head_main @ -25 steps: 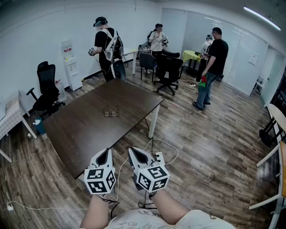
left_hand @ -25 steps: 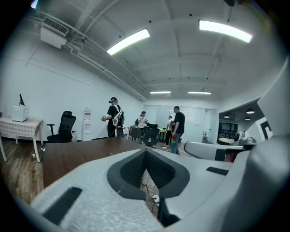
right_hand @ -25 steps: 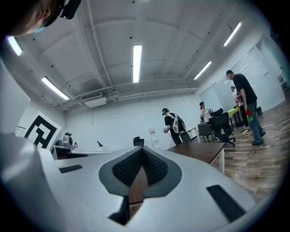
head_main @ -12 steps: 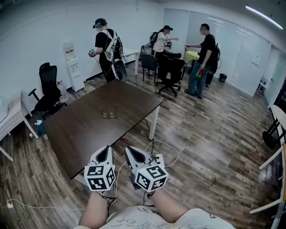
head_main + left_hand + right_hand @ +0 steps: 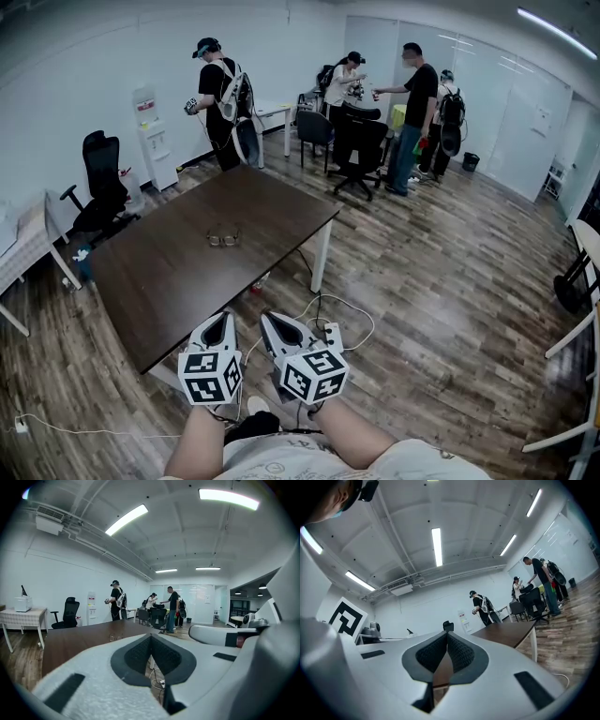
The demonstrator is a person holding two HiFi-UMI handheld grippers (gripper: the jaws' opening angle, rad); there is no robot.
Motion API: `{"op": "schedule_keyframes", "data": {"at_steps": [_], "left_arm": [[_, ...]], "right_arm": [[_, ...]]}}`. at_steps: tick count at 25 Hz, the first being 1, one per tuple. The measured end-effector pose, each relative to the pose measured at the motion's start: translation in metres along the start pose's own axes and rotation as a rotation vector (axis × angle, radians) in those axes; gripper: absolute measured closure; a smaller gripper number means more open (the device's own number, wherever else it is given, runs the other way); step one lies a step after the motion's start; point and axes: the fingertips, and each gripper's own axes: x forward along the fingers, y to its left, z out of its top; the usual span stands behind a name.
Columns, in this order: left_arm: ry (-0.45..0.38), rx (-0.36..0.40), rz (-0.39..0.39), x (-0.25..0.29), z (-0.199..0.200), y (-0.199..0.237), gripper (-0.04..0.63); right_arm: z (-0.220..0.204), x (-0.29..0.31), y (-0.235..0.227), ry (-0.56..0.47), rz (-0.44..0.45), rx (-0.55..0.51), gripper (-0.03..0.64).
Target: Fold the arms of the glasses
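Note:
A pair of glasses [image 5: 223, 239] lies with its arms unfolded near the middle of the dark brown table [image 5: 178, 281]; the left gripper view shows the glasses [image 5: 114, 637] small and far off on the tabletop. My left gripper [image 5: 221, 322] and right gripper [image 5: 266, 321] hover side by side off the table's near corner, well short of the glasses. Both are shut with nothing between the jaws. In the left gripper view the gripper [image 5: 150, 637] points over the table; the right gripper [image 5: 446, 637] points level along it.
Several people stand at the far end of the room near black office chairs [image 5: 356, 150]. A black chair [image 5: 98, 183] and a water dispenser [image 5: 150, 141] stand at the left wall. A white power strip and cable [image 5: 333, 330] lie on the wood floor by the table leg [image 5: 319, 253].
Both grippers have shifted a little toward the table together. The people at the back of the room have moved about; the glasses have not moved.

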Motion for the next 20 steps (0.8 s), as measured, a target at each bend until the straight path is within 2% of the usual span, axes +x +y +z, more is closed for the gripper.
{"op": "schedule_keyframes", "data": {"at_steps": [9,20], "left_arm": [[0.017,-0.003,-0.024,0.036,0.000,-0.006,0.581],[0.022,-0.002,-0.081,0.104,0.009,-0.015,0.581]], "right_arm": [[-0.002,0.010,-0.024,0.036,-0.007,-0.012,0.601],[0.012,0.038,-0.079,0.011,-0.060,-0.007,0.600]]}}
